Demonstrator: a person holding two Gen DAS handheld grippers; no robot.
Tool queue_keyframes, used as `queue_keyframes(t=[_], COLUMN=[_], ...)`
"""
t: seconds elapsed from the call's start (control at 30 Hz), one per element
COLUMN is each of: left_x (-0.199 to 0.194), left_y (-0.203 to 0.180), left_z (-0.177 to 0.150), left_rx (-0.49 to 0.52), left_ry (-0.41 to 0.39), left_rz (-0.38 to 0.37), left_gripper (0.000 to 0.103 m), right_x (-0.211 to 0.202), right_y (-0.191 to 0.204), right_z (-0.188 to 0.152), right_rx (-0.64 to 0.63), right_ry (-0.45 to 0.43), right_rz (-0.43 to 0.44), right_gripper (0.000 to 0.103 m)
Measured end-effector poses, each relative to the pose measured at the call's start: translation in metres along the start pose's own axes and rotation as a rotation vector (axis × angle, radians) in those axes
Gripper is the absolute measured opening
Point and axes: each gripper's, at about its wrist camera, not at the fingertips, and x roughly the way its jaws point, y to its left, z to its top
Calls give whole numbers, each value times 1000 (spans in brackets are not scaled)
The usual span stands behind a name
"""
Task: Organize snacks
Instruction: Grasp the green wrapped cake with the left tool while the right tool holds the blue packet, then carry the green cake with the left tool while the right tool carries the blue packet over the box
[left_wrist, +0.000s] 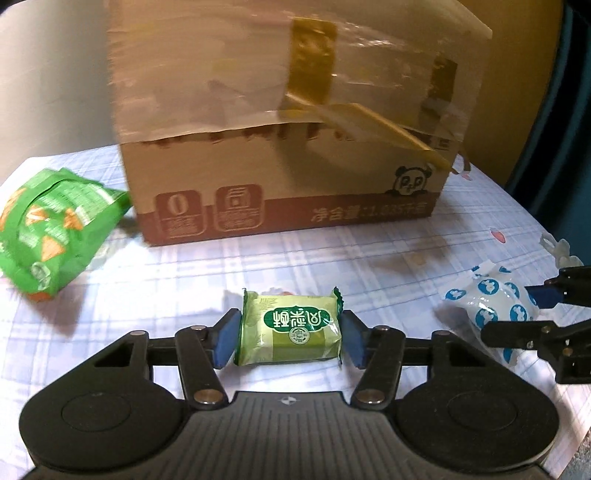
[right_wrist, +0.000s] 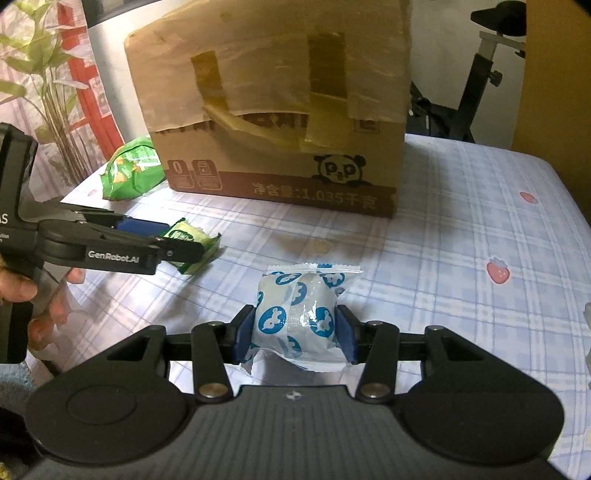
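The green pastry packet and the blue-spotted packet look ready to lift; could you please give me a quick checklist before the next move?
1. Left tool on green pastry packet: pads at both ends, ok.
2. Right tool on blue-spotted packet: squeezed between pads, ok.
3. Cardboard box top open: cannot tell.
4. Green chip bag clear of both tools: ok.
5. Tablecloth between packets and box free: ok.

A brown cardboard box (left_wrist: 288, 122) with a maroon band and panda print stands on a pale blue-and-white plaid tablecloth (right_wrist: 461, 258) with red strawberries, beside a green pastry packet (left_wrist: 290, 328), a white blue-spotted packet (right_wrist: 299, 314) and a green-and-orange chip bag (left_wrist: 48, 229).
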Motion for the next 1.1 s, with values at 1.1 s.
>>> queue_keyframes(t=[1.1], left_x=[-124], left_y=[9], left_z=[61], left_rx=[19], left_ry=[-321], left_rz=[-32], left_gripper=[61], right_x=[-56], right_y=[28], right_z=[71], right_rx=[-139], right_ry=[-249], right_rz=[34], right_gripper=[49])
